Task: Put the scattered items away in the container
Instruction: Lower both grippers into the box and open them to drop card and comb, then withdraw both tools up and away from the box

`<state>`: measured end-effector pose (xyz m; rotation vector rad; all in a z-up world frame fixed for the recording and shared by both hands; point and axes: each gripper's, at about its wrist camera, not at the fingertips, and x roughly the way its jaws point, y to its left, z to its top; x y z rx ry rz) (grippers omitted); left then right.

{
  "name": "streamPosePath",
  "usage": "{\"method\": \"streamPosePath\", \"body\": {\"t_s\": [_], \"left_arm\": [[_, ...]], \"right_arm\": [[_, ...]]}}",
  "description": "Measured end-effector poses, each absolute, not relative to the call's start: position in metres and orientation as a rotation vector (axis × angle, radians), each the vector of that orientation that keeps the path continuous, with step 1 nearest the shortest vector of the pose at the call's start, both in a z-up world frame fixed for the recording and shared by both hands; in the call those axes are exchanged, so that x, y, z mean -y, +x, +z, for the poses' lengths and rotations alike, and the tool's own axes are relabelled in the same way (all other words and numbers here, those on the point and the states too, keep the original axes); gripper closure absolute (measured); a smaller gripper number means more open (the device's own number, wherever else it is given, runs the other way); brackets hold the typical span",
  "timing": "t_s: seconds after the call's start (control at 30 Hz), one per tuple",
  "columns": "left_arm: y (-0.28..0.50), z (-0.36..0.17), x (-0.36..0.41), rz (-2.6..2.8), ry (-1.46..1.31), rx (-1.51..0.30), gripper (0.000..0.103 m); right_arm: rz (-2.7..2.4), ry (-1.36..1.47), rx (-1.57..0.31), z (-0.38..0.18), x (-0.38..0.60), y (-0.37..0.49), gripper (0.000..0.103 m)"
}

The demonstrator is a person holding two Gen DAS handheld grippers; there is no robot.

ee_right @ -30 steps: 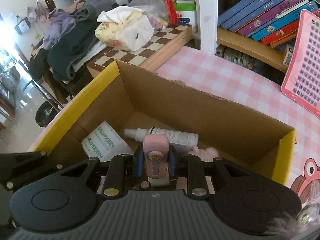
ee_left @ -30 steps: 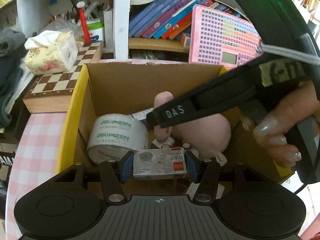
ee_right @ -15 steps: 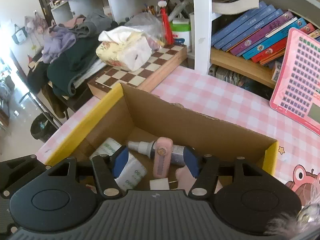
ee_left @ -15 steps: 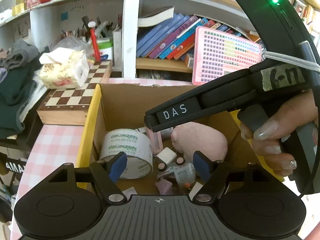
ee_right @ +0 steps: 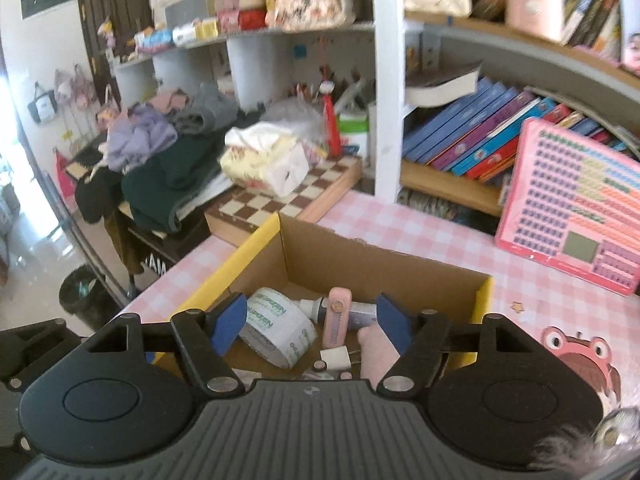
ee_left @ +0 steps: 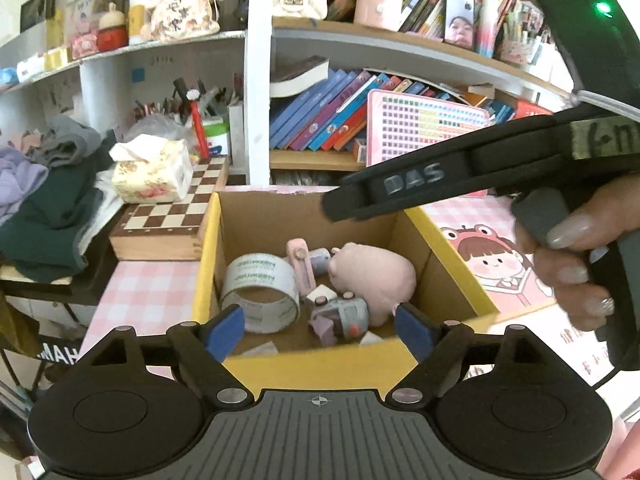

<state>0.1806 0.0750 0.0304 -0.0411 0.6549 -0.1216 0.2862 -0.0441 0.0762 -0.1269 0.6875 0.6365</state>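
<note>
A yellow-rimmed cardboard box [ee_left: 208, 256] [ee_right: 260, 240] sits on the pink checked table. Inside lie a tape roll [ee_left: 260, 292] [ee_right: 280, 326], a pink stapler-like item [ee_left: 301, 266] [ee_right: 337, 322], a pink plush toy [ee_left: 376, 280] [ee_right: 378, 350], a small bottle [ee_right: 360, 312], a white plug [ee_right: 338, 360] and a small grey packet [ee_left: 344, 314]. My left gripper [ee_left: 320, 330] is open and empty above the box's near rim. My right gripper [ee_right: 310, 322] is open and empty above the box; its body [ee_left: 460, 176] crosses the left wrist view.
A chessboard box [ee_left: 168, 224] with a tissue pack [ee_left: 148, 172] stands left of the box. A pink keyboard toy [ee_right: 572, 208] leans on the bookshelf [ee_right: 448, 184] behind. Clothes [ee_right: 168, 160] are piled at far left. A cartoon mat [ee_left: 492, 260] lies right of the box.
My left gripper let go of the grey packet and my right gripper let go of the pink stapler-like item; both lie in the box. Both grippers opened and rose away from the box.
</note>
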Motion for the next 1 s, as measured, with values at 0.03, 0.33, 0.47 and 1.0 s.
{"method": "streamPosePath", "body": {"t_s": [0.03, 0.33, 0.47, 1.0], "left_arm": [[0.174, 0.032, -0.076, -0.122, -0.041, -0.65, 0.016], [0.119, 0.038, -0.083, -0.095, -0.053, -0.628, 0.015], [0.099, 0.036, -0.084, -0.079, -0.052, -0.627, 0.015], [0.052, 0.015, -0.057, -0.059, -0.005, -0.646, 0.009]], "right_arm": [[0.626, -0.121, -0.677, 0.079, 0.049, 0.278, 0.032], [0.519, -0.084, -0.62, 0.084, 0.084, 0.206, 0.032], [0.479, -0.091, -0.607, 0.08, 0.095, 0.172, 0.03], [0.35, -0.178, -0.588, 0.05, 0.12, 0.087, 0.019]]}}
